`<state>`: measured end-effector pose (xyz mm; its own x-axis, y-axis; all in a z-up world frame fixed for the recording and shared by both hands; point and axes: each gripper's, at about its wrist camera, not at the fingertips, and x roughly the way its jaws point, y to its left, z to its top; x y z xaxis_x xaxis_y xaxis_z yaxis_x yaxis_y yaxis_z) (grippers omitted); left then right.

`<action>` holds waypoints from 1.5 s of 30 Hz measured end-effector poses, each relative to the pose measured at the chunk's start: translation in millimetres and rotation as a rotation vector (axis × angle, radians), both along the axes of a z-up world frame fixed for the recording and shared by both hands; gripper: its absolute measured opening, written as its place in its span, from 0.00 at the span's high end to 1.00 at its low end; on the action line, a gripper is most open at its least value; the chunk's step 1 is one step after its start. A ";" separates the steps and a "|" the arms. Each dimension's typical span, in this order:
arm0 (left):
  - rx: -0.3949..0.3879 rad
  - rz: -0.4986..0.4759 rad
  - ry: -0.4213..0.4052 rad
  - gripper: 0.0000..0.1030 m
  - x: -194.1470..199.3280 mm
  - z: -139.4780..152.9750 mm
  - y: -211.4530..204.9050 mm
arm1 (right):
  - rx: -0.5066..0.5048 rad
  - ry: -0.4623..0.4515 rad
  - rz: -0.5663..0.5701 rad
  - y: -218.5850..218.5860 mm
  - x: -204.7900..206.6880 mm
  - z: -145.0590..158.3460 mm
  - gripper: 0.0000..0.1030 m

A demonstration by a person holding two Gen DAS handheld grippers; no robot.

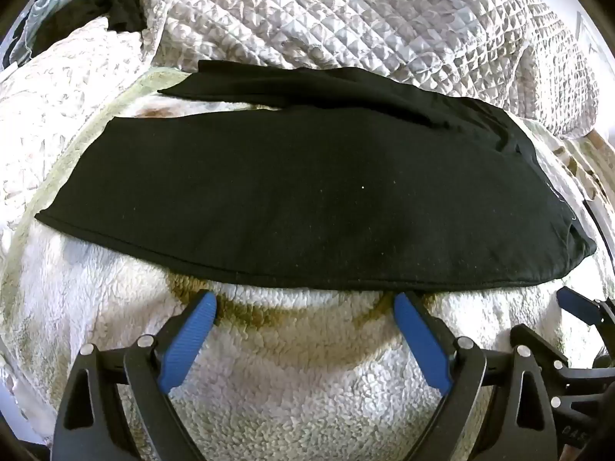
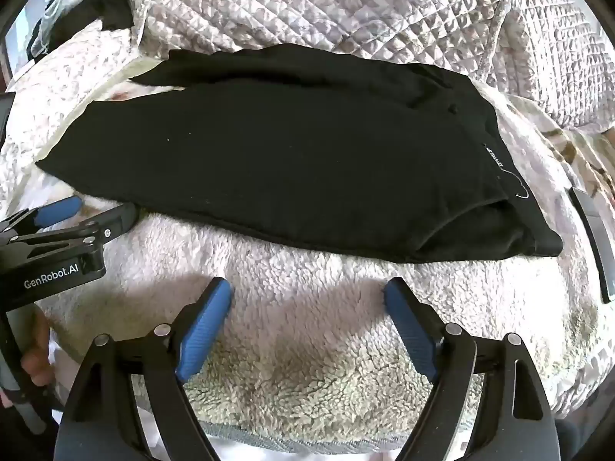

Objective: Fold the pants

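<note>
While the black pants [image 1: 292, 192] lie flat across the fleece blanket [image 1: 292, 376], already doubled leg on leg with the waistband [image 2: 511, 192] at the right end and the hems at the left, the next fold is most likely a crosswise one. One leg peeks out past the far edge of the pants, so the layers are not quite matched there. To fold well, each gripper should pinch both layers together along the near seam, one close to the hem, one close to the waistband, and carry the cloth low so it does not slide on the fleece.

Just short of the pants' near edge, the left gripper [image 1: 303, 303] hangs with its jaws spread wide and nothing between them. The right gripper [image 2: 307, 292] hovers a little farther back from that same edge, jaws likewise released and empty. Beyond the pants lies a quilted cover [image 1: 346, 19], and a dark strip [image 2: 592, 238] rests off the waistband end.
</note>
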<state>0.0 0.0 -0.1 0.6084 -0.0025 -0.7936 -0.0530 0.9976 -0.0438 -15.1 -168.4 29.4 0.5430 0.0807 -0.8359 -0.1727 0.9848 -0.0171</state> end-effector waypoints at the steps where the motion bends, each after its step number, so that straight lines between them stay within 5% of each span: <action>1: -0.004 0.001 0.000 0.08 0.0 0.0 0.2 | 0.006 0.003 -0.002 -0.6 0.0 -0.2 0.20; 45: 0.010 -0.004 -0.014 0.07 -2.5 0.1 -2.8 | 0.000 -0.023 -0.004 0.1 -0.4 -1.1 0.18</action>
